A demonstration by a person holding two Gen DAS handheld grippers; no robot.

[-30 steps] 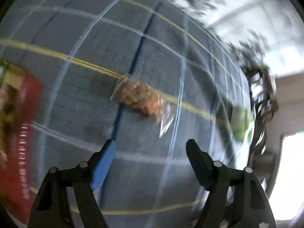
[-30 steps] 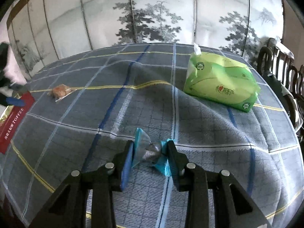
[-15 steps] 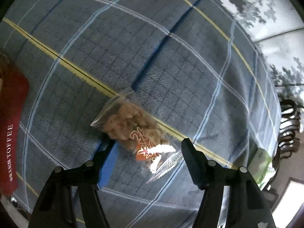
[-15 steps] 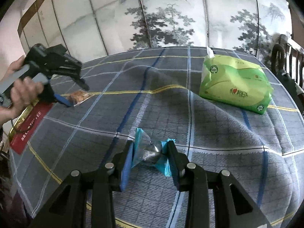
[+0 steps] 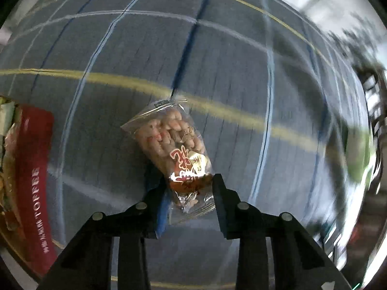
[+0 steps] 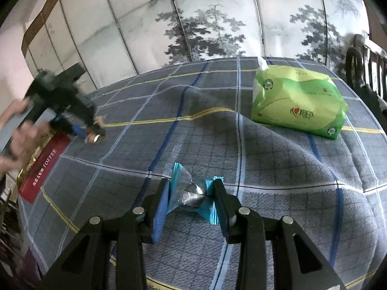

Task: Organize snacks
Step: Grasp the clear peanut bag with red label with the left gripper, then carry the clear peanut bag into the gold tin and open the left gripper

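A clear packet of brown snacks point(image 5: 175, 149) with red print hangs between the fingers of my left gripper point(image 5: 189, 188), which is shut on its lower end above the checked tablecloth point(image 5: 241, 72). In the right wrist view that same left gripper point(image 6: 93, 134) shows blurred at the far left, held in a hand point(image 6: 24, 137), over the red toffee box point(image 6: 42, 166). My right gripper point(image 6: 191, 199) is shut on a blue and silver candy wrapper point(image 6: 191, 197) just above the cloth.
A red toffee box point(image 5: 31, 181) lies at the table's left edge. A green tissue pack point(image 6: 297, 102) sits at the back right. A painted folding screen point(image 6: 193, 24) stands behind the table, and dark wooden chairs point(image 6: 365, 72) stand at the right.
My left gripper came down over the clear snack packet and shut on its end; the packet now hangs in the jaws. The right gripper kept its hold on the candy wrapper.
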